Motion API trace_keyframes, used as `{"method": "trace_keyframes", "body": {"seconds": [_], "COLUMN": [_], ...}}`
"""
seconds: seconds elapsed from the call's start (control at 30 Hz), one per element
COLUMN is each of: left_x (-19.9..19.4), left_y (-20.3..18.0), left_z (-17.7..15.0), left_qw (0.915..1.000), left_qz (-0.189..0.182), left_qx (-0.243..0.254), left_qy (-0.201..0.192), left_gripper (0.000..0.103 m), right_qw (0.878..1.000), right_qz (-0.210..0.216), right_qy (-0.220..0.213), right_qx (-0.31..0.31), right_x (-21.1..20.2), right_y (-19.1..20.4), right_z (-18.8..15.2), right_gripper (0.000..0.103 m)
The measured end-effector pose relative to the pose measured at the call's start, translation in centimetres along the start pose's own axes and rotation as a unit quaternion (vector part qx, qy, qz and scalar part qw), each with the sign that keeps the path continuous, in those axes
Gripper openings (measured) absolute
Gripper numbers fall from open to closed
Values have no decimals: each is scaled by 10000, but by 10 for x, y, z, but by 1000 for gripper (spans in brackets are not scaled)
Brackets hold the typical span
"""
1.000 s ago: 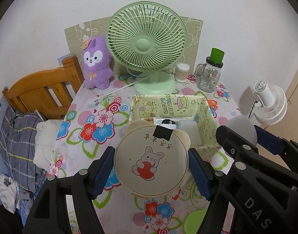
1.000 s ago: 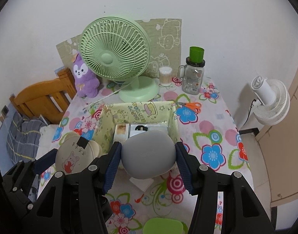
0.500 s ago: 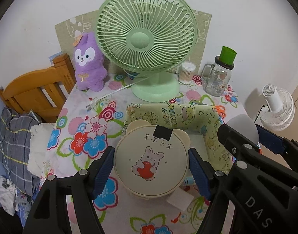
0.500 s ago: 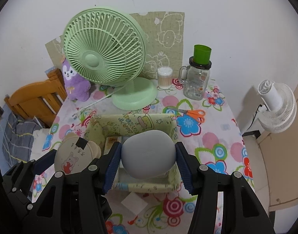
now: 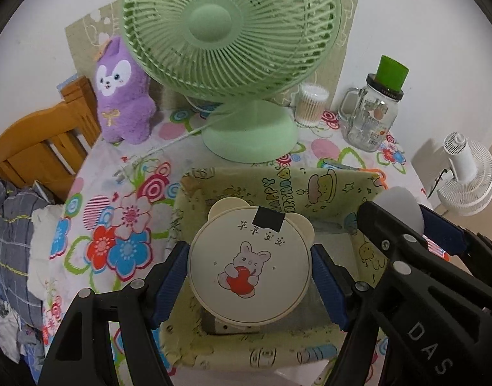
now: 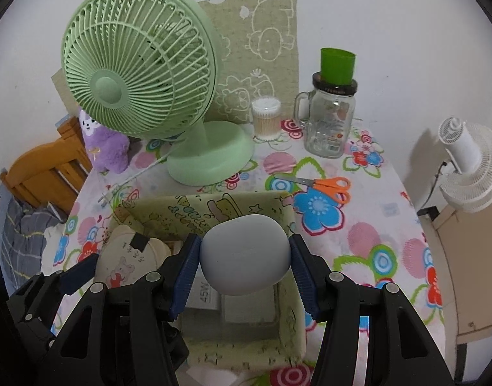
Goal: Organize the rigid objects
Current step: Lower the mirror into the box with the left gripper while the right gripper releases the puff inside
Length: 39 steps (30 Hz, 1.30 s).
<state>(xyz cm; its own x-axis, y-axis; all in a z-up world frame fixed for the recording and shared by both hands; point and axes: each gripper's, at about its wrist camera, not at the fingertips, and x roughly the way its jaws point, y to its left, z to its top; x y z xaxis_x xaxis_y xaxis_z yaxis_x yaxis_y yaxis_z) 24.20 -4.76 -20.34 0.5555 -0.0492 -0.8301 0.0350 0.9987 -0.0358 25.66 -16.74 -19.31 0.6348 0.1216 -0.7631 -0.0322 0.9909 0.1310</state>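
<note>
Cream round case (image 5: 249, 265) with bear ears, bunny print and black tape patch, face up, clamped over the box (image 5: 310, 189). Pale grey pebble-shaped case (image 6: 245, 254), smooth, clamped over same box. Box: yellow-green fabric, cartoon print, open top, on floral table, white items inside.

Left gripper (image 5: 249, 276): matte black plastic arms, silver round screws, ribbed dark-blue pads (image 5: 170, 278) on the jaws. Right gripper (image 6: 245, 259): same black build, silver screws, blue ribbed pads (image 6: 302, 271); white "DAS" lettering on its arm, left wrist view.
</note>
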Motion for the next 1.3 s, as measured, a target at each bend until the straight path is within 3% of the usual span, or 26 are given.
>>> {"method": "trace_keyframes", "body": {"seconds": [0.33, 0.53, 0.73, 0.77, 1.13, 1.3], "left_x": [23, 37, 44, 43, 40, 38], "left_y": [-1, -2, 1, 1, 2, 3], "left_z": [6, 6, 9, 9, 11, 11], "left_qw": [9997, 9996, 9996, 9996, 9996, 9995], "left_qz": [179, 59, -19, -6, 7, -13], "left_qx": [158, 182, 51, 60, -34, -45], "left_qy": [57, 215, 269, 260, 267, 306], "left_gripper": [77, 77, 77, 77, 77, 77], "right_qw": [9994, 9992, 9986, 9987, 9987, 9992], "right_qz": [221, 191, 185, 144, 63, -125], "right_qy": [221, 335, 494, 486, 482, 361], "right_qx": [-131, 93, -25, -23, 170, 111], "right_x": [36, 50, 47, 45, 28, 22], "right_y": [7, 2, 3, 3, -1, 0], "right_z": [4, 3, 5, 5, 4, 5], "right_gripper": [59, 60, 61, 67, 69, 79]}}
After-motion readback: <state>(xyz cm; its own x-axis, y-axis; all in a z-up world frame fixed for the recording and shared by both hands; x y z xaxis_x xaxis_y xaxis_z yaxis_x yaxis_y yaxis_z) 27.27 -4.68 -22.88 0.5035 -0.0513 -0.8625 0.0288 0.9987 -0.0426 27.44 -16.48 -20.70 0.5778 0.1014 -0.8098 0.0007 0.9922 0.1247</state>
